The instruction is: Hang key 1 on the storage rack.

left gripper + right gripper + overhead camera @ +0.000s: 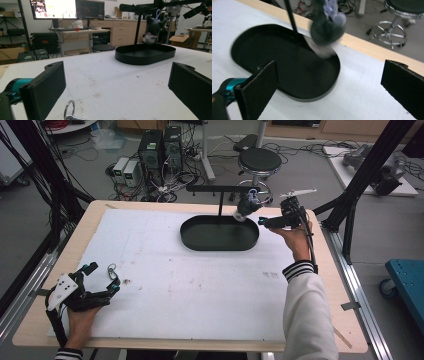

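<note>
My right gripper (263, 221) hovers wide open and empty beside the hanging plush toy (246, 206), apparently just-released, while my left gripper (102, 279) rests open, holding nothing, around the key ring (111, 268)

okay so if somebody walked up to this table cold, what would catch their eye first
Probably the dark plush keychain dangling from the black stand's crossbar, above the right end of the black oval tray at the table's far side. Next, the open right gripper beside it, and the metal key ring between the open left gripper's jaws.
</note>
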`<state>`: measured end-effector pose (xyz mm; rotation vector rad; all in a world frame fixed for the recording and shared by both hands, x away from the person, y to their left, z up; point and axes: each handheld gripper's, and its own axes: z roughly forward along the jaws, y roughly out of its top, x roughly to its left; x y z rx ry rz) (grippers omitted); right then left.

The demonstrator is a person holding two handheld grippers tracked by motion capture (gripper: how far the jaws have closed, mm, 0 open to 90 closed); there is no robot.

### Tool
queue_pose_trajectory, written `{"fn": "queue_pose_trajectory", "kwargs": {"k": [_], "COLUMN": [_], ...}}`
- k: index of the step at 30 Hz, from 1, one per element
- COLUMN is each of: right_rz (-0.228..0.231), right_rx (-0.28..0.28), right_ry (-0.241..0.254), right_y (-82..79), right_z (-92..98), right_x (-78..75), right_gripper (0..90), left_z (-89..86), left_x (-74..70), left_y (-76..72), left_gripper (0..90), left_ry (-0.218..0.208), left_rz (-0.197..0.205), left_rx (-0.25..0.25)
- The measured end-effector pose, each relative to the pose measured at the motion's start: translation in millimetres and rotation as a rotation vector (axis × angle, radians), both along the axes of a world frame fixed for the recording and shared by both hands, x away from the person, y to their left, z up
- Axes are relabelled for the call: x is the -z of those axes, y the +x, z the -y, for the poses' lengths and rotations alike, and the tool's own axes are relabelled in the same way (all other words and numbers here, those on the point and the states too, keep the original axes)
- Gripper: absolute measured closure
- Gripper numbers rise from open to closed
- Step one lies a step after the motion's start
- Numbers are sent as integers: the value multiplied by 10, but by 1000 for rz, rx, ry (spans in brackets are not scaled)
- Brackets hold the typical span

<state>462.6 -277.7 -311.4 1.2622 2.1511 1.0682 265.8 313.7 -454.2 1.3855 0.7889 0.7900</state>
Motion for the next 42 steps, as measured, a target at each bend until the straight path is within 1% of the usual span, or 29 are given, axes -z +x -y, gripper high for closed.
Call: {"fn": "queue_pose_trajectory", "kwargs": {"k": [1,3,5,6,7,9,10,11,13,14,15,16,17,18,21,24,25,26,27,28,29,31,32,33,35,37,38,40,42], "right_rz": [0,30,122,143,151,167,167,187,200,200,224,224,228,254,268,306,330,330,349,324,319,339,339,356,349,340,349,396,381], "right_rx": [0,-31,-42,-48,-49,-76,-76,-97,-118,-118,-147,-147,-157,-182,-217,-246,-243,-243,-243,-237,-239,-252,-252,-268,-274,-279,-280,-279,-272], "right_ry": [0,14,49,58,76,118,118,136,151,151,185,185,204,228,257,266,261,261,257,243,239,236,236,244,248,237,232,258,274], "right_y": [0,-115,-240,-297,-352,-452,-452,-584,-680,-680,-795,-795,-848,-968,-1098,-1222,-1265,-1265,-1299,-1328,-1342,-1371,-1371,-1409,-1428,-1440,-1451,-1481,-1476], "right_z": [0,-41,-57,-56,-53,-34,-34,-18,4,4,37,37,50,73,83,68,62,62,58,42,31,0,0,-38,-72,-102,-116,-120,-105], "right_x": [0,-90,-106,-111,-110,-88,-88,-44,-2,-2,52,52,78,146,228,307,332,332,356,377,376,358,358,339,345,352,360,408,459], "right_gripper": [7,7,7,7,7,7,7,7,7,7,7,7,7,7,7,7,7,7,7,7,7,7,7,7,7,7,7,7,7], "left_z": [0,-1,-3,-7,-7,-6,-6,-3,-3,-2,-2,-2,-1,-1,-3,0,0,0,-1,-1,0,1,0,-1,-1,0,-1,-2,-3], "left_x": [0,0,0,-1,0,-1,-1,0,-1,-1,-1,-1,-1,-1,-2,-2,-2,-2,-1,-2,-2,-1,-2,-2,-1,-2,-2,-2,-2], "left_y": [0,-1,-1,-1,-1,-1,-1,-1,-1,1,1,1,1,1,4,3,3,3,3,2,2,2,2,3,3,2,3,4,5], "left_gripper": [17,17,17,17,17,17,17,17,17,17,17,17,17,17,17,17,17,17,17,17,17,17,17,17,17,17,17,17,17], "left_ry": [0,1,1,0,-1,0,0,0,2,0,-1,0,0,0,-1,1,1,1,0,1,0,1,2,0,0,1,1,-1,-1], "left_rz": [0,0,-1,-1,-1,-1,-1,1,-1,-1,-1,-1,-1,-1,-4,-2,-2,-3,-3,-3,-2,-1,-2,-3,-3,-3,-3,-5,-5], "left_rx": [0,1,1,5,5,5,5,3,2,1,1,1,1,1,2,1,1,1,1,1,1,0,1,1,1,1,1,1,3]}}
